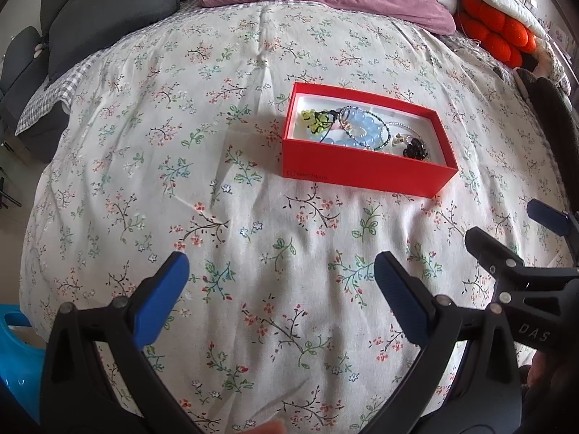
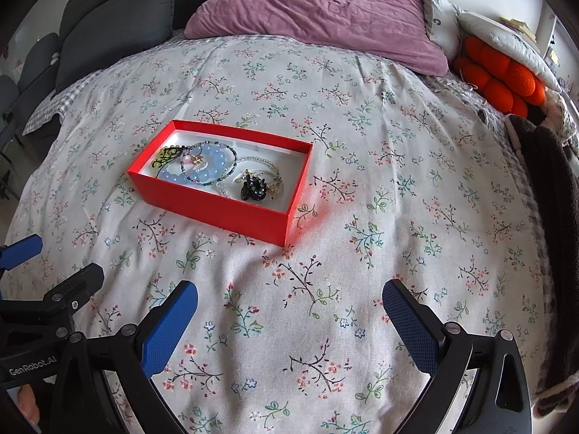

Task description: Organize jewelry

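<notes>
Both grippers low over the bed, side by side, nothing in either. Left gripper (image 1: 280, 273) — blue pads spread wide, only floral quilt (image 1: 253, 217) btwn them. Right gripper (image 2: 289, 302) same story, fingers wide apart and empty, hovering above the quilt. In the left wrist view the right gripper pokes in at the right edge, one blue pad and black frame w/ "DAS" lettering; in the right wrist view the left one shows at the far left, marked "GenRobot.AI".

Red box (image 2: 213, 206) sits open on the quilt, ahead of both grippers, well apart from the fingertips. White lining inside. Jewelry's all in it: pale blue bead bracelet (image 2: 204, 166) near the middle, thin dark beaded strand (image 2: 231, 161) looping across it, yellow-green beads w/ black cord (image 2: 164, 157) at the left end, glossy black bead cluster (image 2: 255, 188) toward the right end, a fine pearly strand (image 2: 266, 162) beside that. Pieces overlap, can't tell exactly which lies on which.

Behind — purple pillow (image 2: 318, 11) at the head of the bed, orange knotted cushion (image 2: 503, 76) to the right, grey cushions (image 2: 108, 25) at left
</notes>
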`<state>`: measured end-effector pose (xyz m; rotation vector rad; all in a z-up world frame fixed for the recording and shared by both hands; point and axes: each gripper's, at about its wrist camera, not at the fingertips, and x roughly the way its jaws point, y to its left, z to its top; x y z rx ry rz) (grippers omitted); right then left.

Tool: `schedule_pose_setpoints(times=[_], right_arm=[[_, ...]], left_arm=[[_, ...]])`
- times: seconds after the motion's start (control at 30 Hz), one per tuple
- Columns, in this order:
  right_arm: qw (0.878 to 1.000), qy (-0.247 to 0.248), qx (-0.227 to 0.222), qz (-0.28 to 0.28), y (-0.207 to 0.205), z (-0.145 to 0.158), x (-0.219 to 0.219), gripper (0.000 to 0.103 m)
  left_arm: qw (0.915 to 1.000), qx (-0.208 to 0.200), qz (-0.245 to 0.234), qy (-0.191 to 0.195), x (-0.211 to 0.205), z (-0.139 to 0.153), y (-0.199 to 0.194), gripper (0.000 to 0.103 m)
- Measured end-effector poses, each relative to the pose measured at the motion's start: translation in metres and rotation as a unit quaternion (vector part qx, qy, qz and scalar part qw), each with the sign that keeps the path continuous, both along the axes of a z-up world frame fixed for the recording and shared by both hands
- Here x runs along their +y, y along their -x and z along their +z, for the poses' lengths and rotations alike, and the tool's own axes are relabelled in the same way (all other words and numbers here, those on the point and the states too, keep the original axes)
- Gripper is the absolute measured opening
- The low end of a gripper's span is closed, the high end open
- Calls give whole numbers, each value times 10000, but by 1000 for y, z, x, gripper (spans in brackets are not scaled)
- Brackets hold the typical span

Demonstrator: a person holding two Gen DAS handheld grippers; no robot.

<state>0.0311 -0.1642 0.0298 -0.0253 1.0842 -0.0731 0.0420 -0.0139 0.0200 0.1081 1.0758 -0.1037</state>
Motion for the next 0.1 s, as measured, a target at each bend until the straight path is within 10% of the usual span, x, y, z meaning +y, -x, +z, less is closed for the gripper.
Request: schedule_pose_setpoints(times=[0.1], right_arm=[[10000,7,23,-30,0,-3,-3,103]], left_arm=[[9999,-98,-17,56,0,-8,-4,102]])
